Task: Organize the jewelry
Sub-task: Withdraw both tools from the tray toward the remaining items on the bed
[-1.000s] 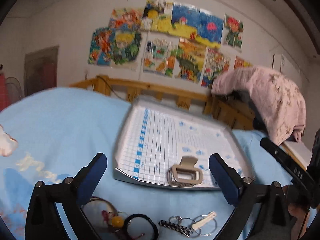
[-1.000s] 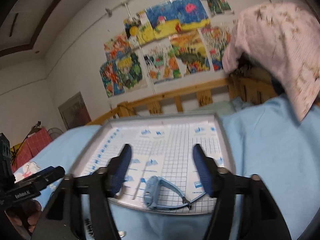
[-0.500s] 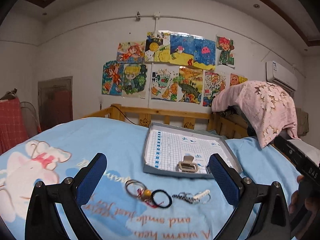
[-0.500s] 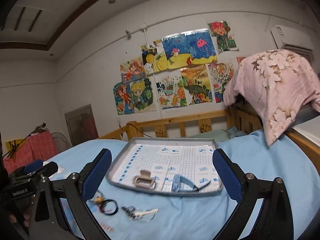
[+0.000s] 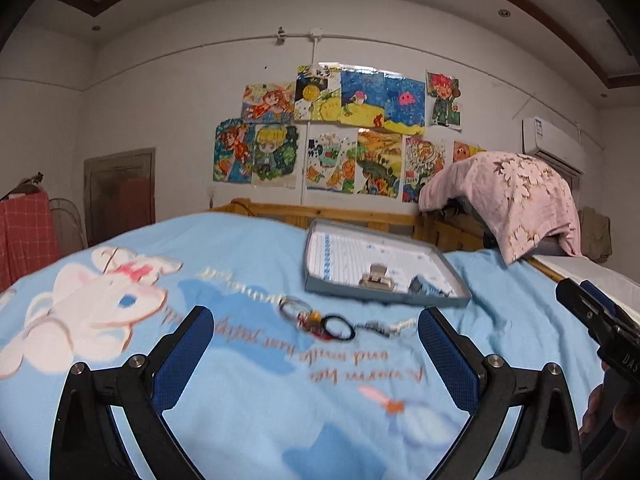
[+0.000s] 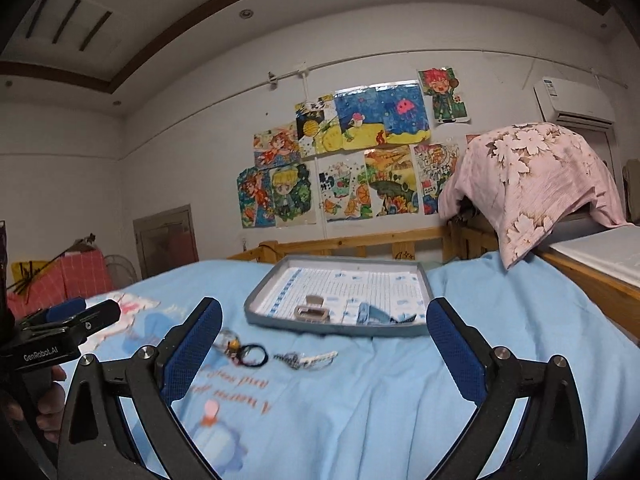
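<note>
Blue padding lines both claws, and both stand spread wide with nothing between the pads: the left claw (image 5: 316,354) and the right claw (image 6: 324,346) hang over the near part of the bed (image 6: 500,340), well short of the jewelry. A shallow grey tray (image 6: 256,304) lies toward the far edge of the bed, by the wooden rail; in it sit a beige hair claw clip (image 6: 311,309) and, just beside it to the right, a blue clip (image 6: 374,314), both close to the tray's near wall. Left on the sheet, just in front of that wall, are a ring bunch with an amber bead (image 5: 298,312), touching a black hair tie (image 5: 340,326), and a keyring with a pale charm (image 6: 306,359). As I judge it, the step in hand is choosing and reaching for the next loose piece. To do it well, take one piece at a time, come in low with the pads straddling its narrow width, and pinch clear of the sheet so no fabric is caught; the ring bunch and hair tie may need separating. The keyring's long axis runs roughly parallel to the tray's near wall, charm end pointing toward the bed's right edge, so a grip across its middle suits it.
</note>
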{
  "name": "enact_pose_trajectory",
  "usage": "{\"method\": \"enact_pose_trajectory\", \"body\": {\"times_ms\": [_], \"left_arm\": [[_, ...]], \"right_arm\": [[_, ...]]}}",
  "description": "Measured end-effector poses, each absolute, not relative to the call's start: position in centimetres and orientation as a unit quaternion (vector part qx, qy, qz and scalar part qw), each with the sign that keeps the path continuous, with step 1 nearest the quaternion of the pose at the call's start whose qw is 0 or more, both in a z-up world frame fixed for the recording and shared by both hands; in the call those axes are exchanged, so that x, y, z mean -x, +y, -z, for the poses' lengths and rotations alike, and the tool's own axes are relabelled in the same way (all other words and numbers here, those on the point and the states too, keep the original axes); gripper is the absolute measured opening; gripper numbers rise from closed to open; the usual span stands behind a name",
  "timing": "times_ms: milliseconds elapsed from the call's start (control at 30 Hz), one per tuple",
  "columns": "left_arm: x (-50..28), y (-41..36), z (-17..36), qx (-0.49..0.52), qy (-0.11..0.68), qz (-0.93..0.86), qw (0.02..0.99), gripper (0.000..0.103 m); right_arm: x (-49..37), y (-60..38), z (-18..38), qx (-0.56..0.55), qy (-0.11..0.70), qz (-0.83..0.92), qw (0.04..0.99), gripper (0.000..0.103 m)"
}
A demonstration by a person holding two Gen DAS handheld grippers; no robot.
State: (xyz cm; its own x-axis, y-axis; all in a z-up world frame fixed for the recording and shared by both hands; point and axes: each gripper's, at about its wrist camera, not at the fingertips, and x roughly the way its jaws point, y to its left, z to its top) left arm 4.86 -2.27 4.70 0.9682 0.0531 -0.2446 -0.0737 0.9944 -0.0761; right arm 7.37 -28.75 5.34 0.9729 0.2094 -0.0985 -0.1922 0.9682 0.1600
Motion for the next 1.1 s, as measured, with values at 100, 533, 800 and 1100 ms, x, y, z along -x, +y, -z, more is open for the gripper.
{"method": "enact_pose_trajectory", "body": {"times_ms": [100,533,800,1100], "left_arm": [[-3.4,-1.5,-3.6,0.055,0.130,-0.038,0.989,0.103],[-1.7,-0.8,-2.4,0.067,0.146,-0.042,0.986,0.103],[-1.5,-0.8,-2.4,0.067,0.149,-0.042,0.986,0.103],[-2.9,1.3,-1.9,0.093,0.178,-0.051,0.978,0.103]], "right_arm": [[-6.3,-28.6,-4.6,-0.079,0.069,-0.102,0.989,0.101],[-4.3,-28.2,-1.8,-0.064,0.117,-0.104,0.986,0.101],[-3.7,-28.5,-1.9,-0.064,0.115,-0.094,0.987,0.101],[-3.7,-28.7,-2.2,-0.080,0.111,-0.097,0.986,0.101]]}}
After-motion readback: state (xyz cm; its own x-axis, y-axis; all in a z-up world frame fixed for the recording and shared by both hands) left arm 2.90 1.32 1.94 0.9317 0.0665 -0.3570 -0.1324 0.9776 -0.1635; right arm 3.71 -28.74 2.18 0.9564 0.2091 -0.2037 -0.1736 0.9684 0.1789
